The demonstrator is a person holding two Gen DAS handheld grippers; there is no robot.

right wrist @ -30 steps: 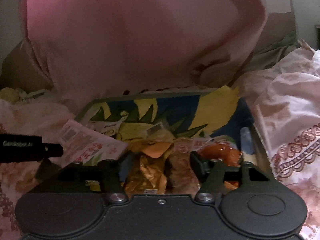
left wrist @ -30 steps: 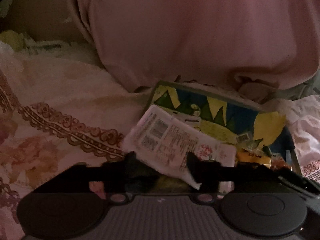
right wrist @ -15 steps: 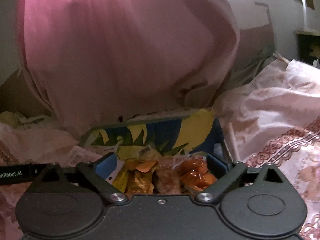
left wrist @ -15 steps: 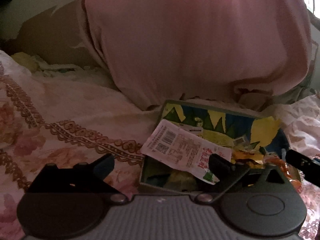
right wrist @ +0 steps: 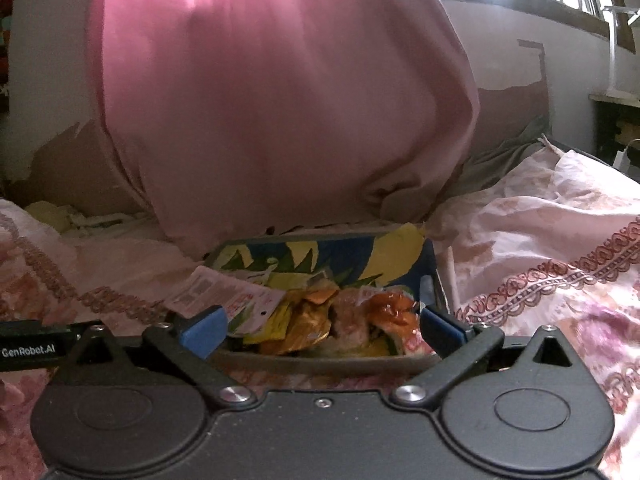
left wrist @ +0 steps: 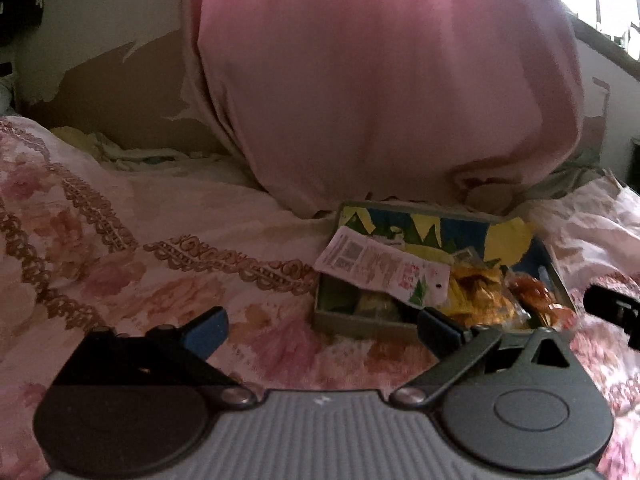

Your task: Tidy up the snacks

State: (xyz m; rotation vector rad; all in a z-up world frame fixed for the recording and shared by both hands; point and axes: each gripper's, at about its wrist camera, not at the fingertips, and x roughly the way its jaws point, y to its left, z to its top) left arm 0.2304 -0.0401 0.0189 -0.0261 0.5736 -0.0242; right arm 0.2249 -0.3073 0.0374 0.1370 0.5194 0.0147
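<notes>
A shallow grey box (left wrist: 352,325) (right wrist: 320,362) with a blue-and-yellow printed lid lies on the bed. It holds several snack packets: yellow and orange ones (left wrist: 476,292) (right wrist: 304,320), a red-orange one (left wrist: 536,294) (right wrist: 390,306), and a white printed packet (left wrist: 380,266) (right wrist: 220,296) lying across its left rim. My left gripper (left wrist: 322,330) is open and empty, in front of and left of the box. My right gripper (right wrist: 322,328) is open and empty, just in front of the box, fingers either side of it.
The box rests on a pink floral bedspread (left wrist: 140,264) (right wrist: 560,264). A large pink pillow or cloth (left wrist: 380,80) (right wrist: 280,100) rises right behind it. A wall with peeling paint stands behind. The other gripper's tip shows at the right edge (left wrist: 612,306).
Both grippers opened and pulled back from the box. The left one let go of the white packet, which now lies across the box's left rim.
</notes>
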